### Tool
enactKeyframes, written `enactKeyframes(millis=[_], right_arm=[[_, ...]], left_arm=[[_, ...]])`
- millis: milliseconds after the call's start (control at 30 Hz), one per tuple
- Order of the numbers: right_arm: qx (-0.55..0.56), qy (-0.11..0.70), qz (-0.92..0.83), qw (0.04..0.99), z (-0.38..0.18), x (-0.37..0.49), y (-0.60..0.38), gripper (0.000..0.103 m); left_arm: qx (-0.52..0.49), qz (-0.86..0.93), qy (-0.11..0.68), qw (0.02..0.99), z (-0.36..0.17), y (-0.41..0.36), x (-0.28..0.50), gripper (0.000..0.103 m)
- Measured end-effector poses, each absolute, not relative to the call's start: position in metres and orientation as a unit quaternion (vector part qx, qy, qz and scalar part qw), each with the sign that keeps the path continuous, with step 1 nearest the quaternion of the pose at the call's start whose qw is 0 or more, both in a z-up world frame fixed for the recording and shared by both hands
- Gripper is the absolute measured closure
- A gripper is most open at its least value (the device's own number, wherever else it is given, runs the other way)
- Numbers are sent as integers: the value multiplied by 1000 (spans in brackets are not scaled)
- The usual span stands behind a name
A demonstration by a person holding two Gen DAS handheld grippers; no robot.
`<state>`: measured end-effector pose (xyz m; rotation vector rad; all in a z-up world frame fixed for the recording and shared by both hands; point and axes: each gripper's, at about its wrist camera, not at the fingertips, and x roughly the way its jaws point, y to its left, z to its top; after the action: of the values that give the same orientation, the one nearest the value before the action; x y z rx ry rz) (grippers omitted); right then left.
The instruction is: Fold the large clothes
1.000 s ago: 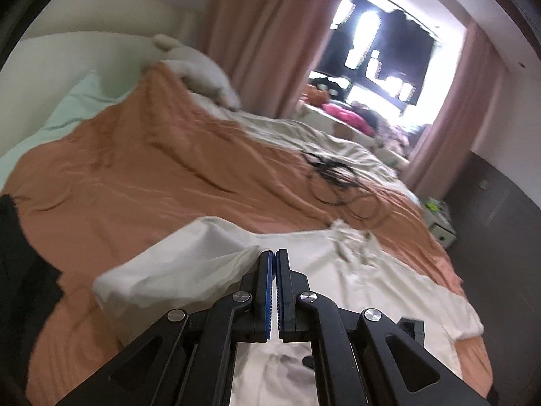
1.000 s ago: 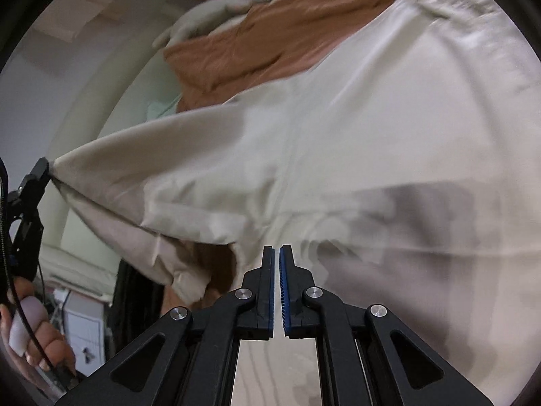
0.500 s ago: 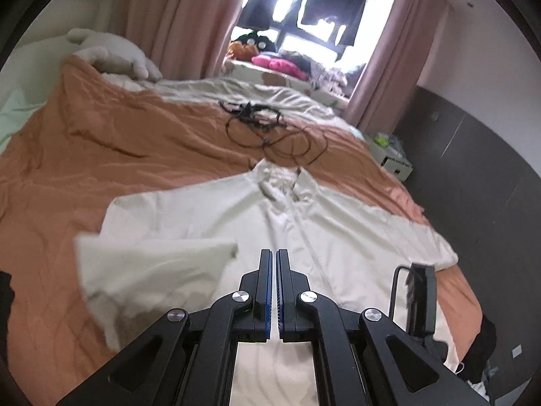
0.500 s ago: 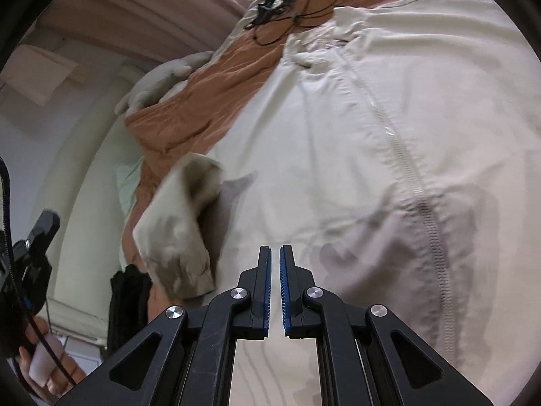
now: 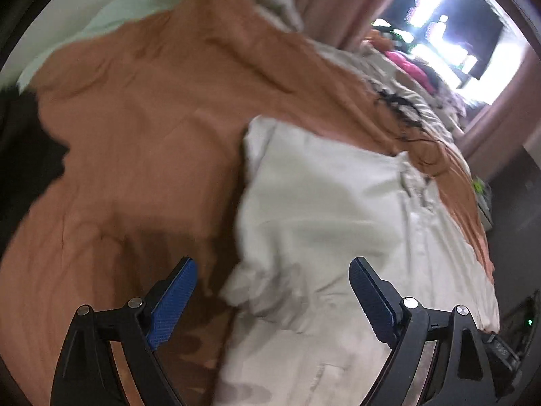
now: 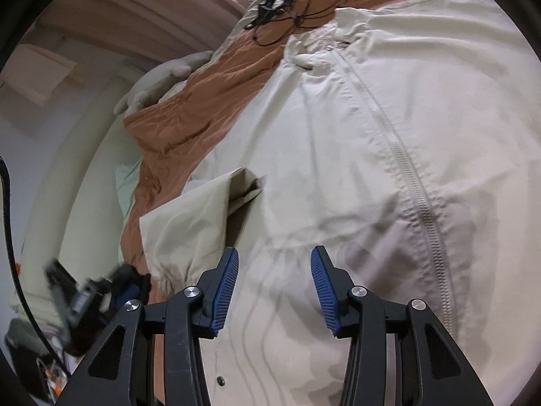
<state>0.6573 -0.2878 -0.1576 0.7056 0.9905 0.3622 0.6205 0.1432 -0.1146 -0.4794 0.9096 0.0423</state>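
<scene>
A cream zip-up jacket (image 6: 355, 176) lies spread on the orange bedspread (image 5: 142, 142), zipper (image 6: 409, 169) facing up. One sleeve (image 6: 199, 216) lies folded inward over its left side. My left gripper (image 5: 270, 270) hangs low over the jacket's (image 5: 324, 203) left edge, above the crumpled sleeve end (image 5: 257, 287). Its jaws are opening wide and nothing is pinched. My right gripper (image 6: 274, 253) hovers over the jacket's lower front beside the folded sleeve, its jaws opening, with only flat cloth below. The left gripper (image 6: 88, 297) appears blurred at the right wrist view's lower left.
Tangled black cables (image 6: 280, 3) lie on the bedspread beyond the collar. A pale pillow or plush (image 6: 162, 77) sits at the head end. A dark garment (image 5: 27, 155) lies at the bed's left edge. Pink curtains and a bright window (image 5: 449, 23) stand behind.
Both grippers went from shut to open. The sleeve, stretched out toward the left gripper a second ago, has dropped and lies folded on the jacket. The left gripper has sunk toward the bed.
</scene>
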Motion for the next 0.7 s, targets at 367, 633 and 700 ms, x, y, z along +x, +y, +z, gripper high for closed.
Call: enactKeyframes(millis=[367, 633, 700], right_arm=[[355, 466, 155, 795, -165, 664, -305, 57], [389, 450, 133, 793, -165, 661, -339, 57], [391, 445, 131, 795, -163, 660, -345, 57]], left_arm=[[-229, -4, 472, 851, -150, 134, 638, 77], [-176, -43, 389, 903, -42, 87, 634, 90], [-161, -73, 370, 912, -13, 66, 633, 90]])
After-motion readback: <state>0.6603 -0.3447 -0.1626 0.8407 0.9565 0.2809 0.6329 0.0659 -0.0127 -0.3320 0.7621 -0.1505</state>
